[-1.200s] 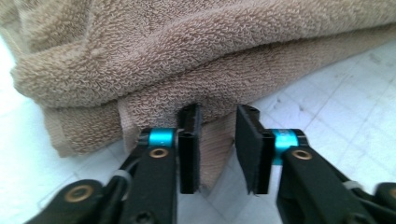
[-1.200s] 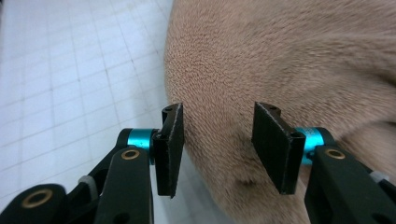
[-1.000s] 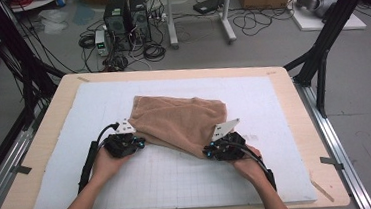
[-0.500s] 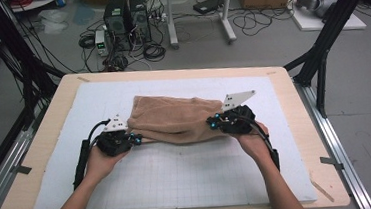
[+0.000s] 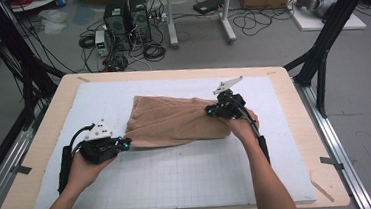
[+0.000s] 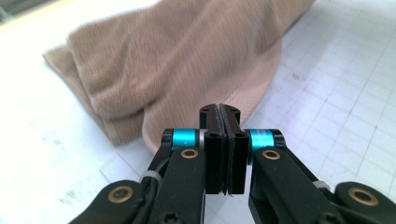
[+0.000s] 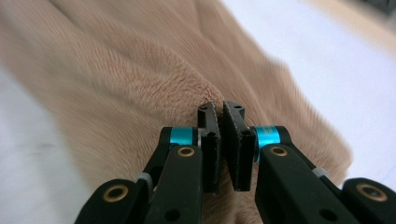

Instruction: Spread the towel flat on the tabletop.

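Towel [image 5: 175, 123]: lies bunched on the table [image 5: 294, 106].
Left claw [image 5: 126, 143]: clamped tight on the towel's edge.
Right claw [image 5: 209, 111]: pinching the towel's far end.

Left claw [image 5: 125, 143]: jaws pressing together, pointing level toward the right in the high view.
Left forearm: reaching in from the bottom left corner.
Right claw [image 5: 209, 111]: jaws pinching closed, pointing left.
Right forearm: stretching forward from the bottom edge, wrist bending inward.

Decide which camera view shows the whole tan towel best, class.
The high view: the tan towel lies whole on the white mat. The left gripper view shows one folded end; the right gripper view shows close, blurred pile.
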{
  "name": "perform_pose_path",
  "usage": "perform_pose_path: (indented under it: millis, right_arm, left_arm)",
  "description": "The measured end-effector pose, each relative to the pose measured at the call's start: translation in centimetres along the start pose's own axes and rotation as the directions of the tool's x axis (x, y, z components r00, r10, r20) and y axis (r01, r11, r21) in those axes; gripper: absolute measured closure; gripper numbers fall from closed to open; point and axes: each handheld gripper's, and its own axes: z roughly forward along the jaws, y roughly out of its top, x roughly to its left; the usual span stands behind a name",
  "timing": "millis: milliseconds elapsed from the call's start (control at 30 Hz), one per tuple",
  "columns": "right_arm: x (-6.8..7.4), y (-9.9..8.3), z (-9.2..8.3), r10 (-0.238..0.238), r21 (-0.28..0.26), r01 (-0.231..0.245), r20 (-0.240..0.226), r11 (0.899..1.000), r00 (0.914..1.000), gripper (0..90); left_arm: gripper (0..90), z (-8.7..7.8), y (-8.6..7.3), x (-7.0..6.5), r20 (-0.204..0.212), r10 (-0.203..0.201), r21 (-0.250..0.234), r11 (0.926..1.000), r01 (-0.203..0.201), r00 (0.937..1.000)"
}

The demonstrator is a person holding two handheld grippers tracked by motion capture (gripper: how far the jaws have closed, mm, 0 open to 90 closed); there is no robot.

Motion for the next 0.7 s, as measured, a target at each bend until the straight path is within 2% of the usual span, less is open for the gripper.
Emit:
perform_pose_path:
  millis: [33, 100, 167, 233, 300, 400, 467, 567, 633, 700]
  right_arm:
    - [-0.4, -0.3, 0.9, 0.015, 0.022, -0.015, 0.002, 1.0, 0.9999, 85.3]
    - [-0.8, -0.5, 1.8, 0.047, 0.023, -0.047, -0.007, 0.999, 0.9989, 84.8]
    - [-0.7, -0.3, 1.7, 0.035, 0.011, -0.035, 0.001, 0.999, 0.9994, 83.0]
    - [-0.6, -0.3, 0.9, 0.023, -0.005, -0.023, 0.001, 1.0, 0.9997, 77.5]
    - [-0.3, -0.2, -0.4, 0.022, -0.027, -0.022, -0.001, 0.999, 0.9998, 73.4]
    - [0.6, -0.1, -2.8, 0.004, -0.084, -0.004, -0.007, 0.996, 1.0, 69.1]
    - [1.5, -0.2, -4.1, -0.026, -0.112, 0.025, -0.011, 0.993, 0.9996, 67.2]
    - [3.1, -0.8, -5.6, -0.067, -0.141, 0.063, -0.025, 0.988, 0.9974, 63.0]
    - [4.3, -1.6, -6.1, -0.101, -0.139, 0.095, -0.037, 0.986, 0.9941, 61.6]
    - [5.2, -2.6, -6.2, -0.127, -0.107, 0.125, -0.013, 0.986, 0.9918, 59.6]
  left_arm:
    - [88.2, 0.3, -0.3, 0.0, 0.007, -0.003, 0.012, 0.9999, 0.003, 1.0]
    - [87.7, 0.7, -0.7, -0.1, 0.025, -0.007, 0.018, 0.9998, 0.007, 0.9997]
    - [80.3, 0.9, -0.6, 0.0, 0.036, -0.012, 0.011, 0.9999, 0.011, 0.9993]
    - [71.6, 0.9, -0.2, 0.1, 0.037, -0.018, -0.013, 0.9998, 0.018, 0.9991]
    - [67.4, 0.9, 0.4, 0.1, 0.044, -0.02, -0.028, 0.9994, 0.021, 0.9988]
    - [62.0, 1.3, 1.0, -0.1, 0.028, -0.006, -0.04, 0.9992, 0.007, 0.9996]
    - [59.4, 1.9, 1.3, -0.2, 0.002, 0.006, -0.018, 0.9998, -0.006, 1.0]
    - [57.3, 3.0, 1.4, -0.2, -0.001, 0.007, -0.001, 1.0, -0.007, 1.0]
    - [56.7, 3.8, 1.4, -0.1, 0.005, 0.007, 0.018, 0.9998, -0.007, 1.0]
    - [56.7, 4.6, 1.2, 0.1, 0.004, -0.005, 0.037, 0.9993, 0.005, 1.0]
